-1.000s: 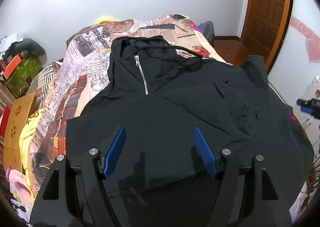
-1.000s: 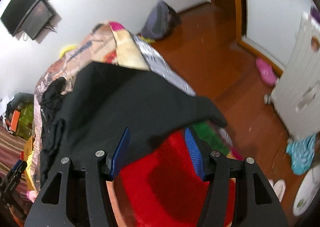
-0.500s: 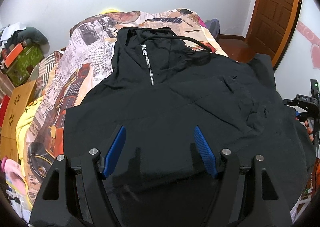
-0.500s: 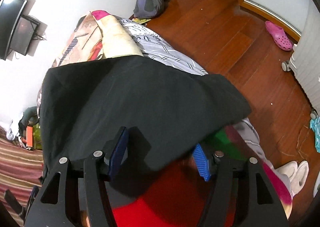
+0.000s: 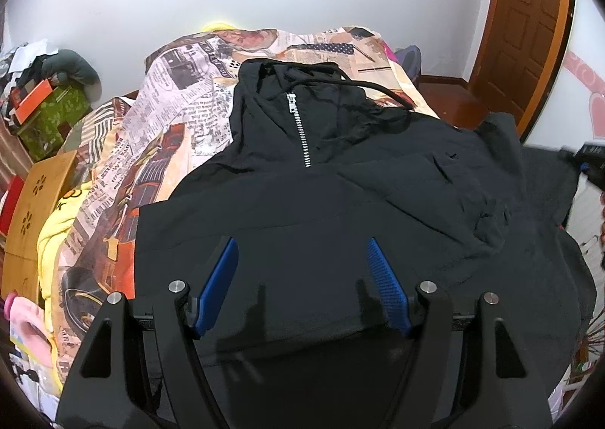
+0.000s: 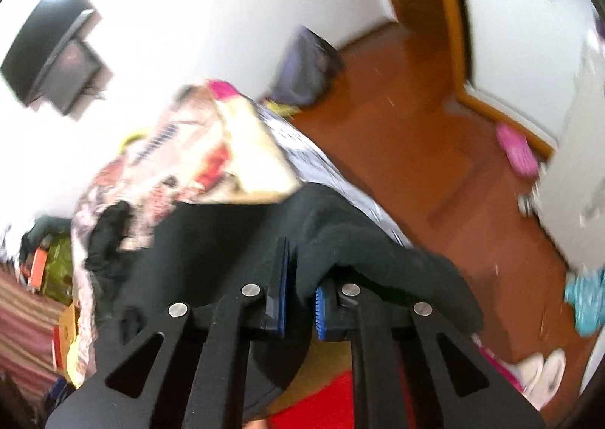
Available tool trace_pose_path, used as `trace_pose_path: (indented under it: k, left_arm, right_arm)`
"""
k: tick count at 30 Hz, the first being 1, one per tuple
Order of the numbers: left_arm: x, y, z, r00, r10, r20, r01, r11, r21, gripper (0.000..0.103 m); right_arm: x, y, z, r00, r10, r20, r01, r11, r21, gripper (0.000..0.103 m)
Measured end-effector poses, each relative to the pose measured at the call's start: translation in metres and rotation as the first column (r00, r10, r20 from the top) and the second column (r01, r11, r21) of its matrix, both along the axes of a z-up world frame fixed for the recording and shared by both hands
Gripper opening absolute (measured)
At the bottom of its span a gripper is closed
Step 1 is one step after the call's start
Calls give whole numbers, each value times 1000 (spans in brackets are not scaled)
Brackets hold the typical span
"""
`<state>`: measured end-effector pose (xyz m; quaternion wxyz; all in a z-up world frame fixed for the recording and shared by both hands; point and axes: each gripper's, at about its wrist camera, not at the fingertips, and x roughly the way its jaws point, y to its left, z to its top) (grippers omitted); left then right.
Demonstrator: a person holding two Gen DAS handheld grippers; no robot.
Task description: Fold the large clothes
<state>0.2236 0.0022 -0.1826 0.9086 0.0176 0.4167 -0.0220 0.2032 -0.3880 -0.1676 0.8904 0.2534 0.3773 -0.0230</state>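
**A:** Where are you in the fold?

**B:** At the first one, I'd say. The black hoodie (image 5: 340, 202) lies face up across the patterned bedspread (image 5: 181, 96), zip (image 5: 300, 134) and hood toward the wall, right side trailing over the bed's edge. My right gripper (image 6: 300, 291) has its blue pads pressed together on a bunch of that overhanging edge, and the cloth humps up over the pinch. My left gripper (image 5: 302, 277) is spread wide above the hem, with nothing between its pads.

**A:** What does the next move want?

**B:** By my guess, carrying the pinched side up and across toward the zip, high enough that the cloth doesn't drag and bunch. The left may need to come down on the hem to pin it, or the whole body could slide.

**A:** Room to work?

**B:** Open wooden floor (image 6: 435, 171) on my right, so the swing starts clear. Bare bedspread to the left of the hoodie gives landing space. The right view is blurred, so how deep my bite goes, I can't say
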Motion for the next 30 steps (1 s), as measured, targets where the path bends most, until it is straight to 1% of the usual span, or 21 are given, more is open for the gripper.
trace_pose_path:
  k: [1, 2, 5, 6, 8, 10, 12, 13, 15, 16, 17, 19, 22, 24, 26, 30]
  left_arm:
    - [-1, 2, 1, 1000, 2, 4, -2, 1000, -4, 70]
    - [-1, 3, 1, 1000, 4, 7, -4, 1000, -7, 70]
    - [-4, 8, 3, 1000, 10, 15, -10, 1000, -16, 70]
    - [-5, 9, 3, 1000, 11, 17, -10, 1000, -18, 70]
    - [-7, 12, 4, 1000, 11, 19, -10, 1000, -20, 70]
    - [-9, 14, 6, 1000, 10, 23, -10, 1000, -18, 70]
    - [-12, 17, 8, 1000, 11, 30, -10, 1000, -18, 70]
    - [-13, 19, 9, 999, 11, 33, -10, 1000, -20, 70]
    - [-17, 23, 11, 999, 12, 40, -11, 1000, -23, 70]
    - [-19, 25, 11, 999, 13, 42, -12, 1000, -24, 70]
    - [-21, 27, 12, 999, 15, 44, -14, 1000, -23, 70]
    - [-25, 32, 13, 999, 19, 47, -18, 1000, -19, 70]
    - [-31, 41, 13, 998, 29, 48, -29, 999, -15, 70]
    - [-34, 46, 12, 998, 37, 46, -37, 999, -18, 70]
    - [-37, 51, 10, 998, 46, 41, -45, 999, -22, 70]
    - [-40, 56, 7, 998, 51, 29, -50, 998, -27, 70]
  right_arm:
    - [1, 6, 11, 999, 18, 26, -18, 1000, -18, 9]
    - [-3, 17, 31, 996, 54, 71, -51, 997, -51, 9]
    - [-15, 50, 73, 973, 152, 175, -130, 983, -130, 9]
    - [-18, 62, 85, 961, 187, 206, -159, 977, -143, 9]
    - [-25, 86, 104, 928, 267, 258, -238, 962, -136, 9]
    - [-29, 113, 116, 892, 346, 291, -317, 937, -144, 9]
    - [-32, 140, 118, 861, 412, 300, -376, 911, -171, 9]
    - [-33, 156, 115, 843, 451, 292, -415, 892, -178, 9]
    - [-29, 183, 102, 820, 509, 261, -471, 860, -197, 9]
    - [-27, 195, 93, 813, 520, 261, -479, 853, -207, 9]
    - [-26, 208, 83, 804, 548, 231, -506, 835, -216, 9]
    - [-17, 239, 54, 775, 614, 150, -582, 786, -208, 9]
    - [-15, 273, 19, 731, 682, 31, -662, 719, -212, 9]
    - [-18, 286, -3, 697, 716, -41, -707, 676, -209, 9]
    - [-26, 294, -19, 671, 734, -103, -736, 643, -211, 10]
    - [-33, 302, -35, 646, 738, -197, -761, 602, -239, 12]
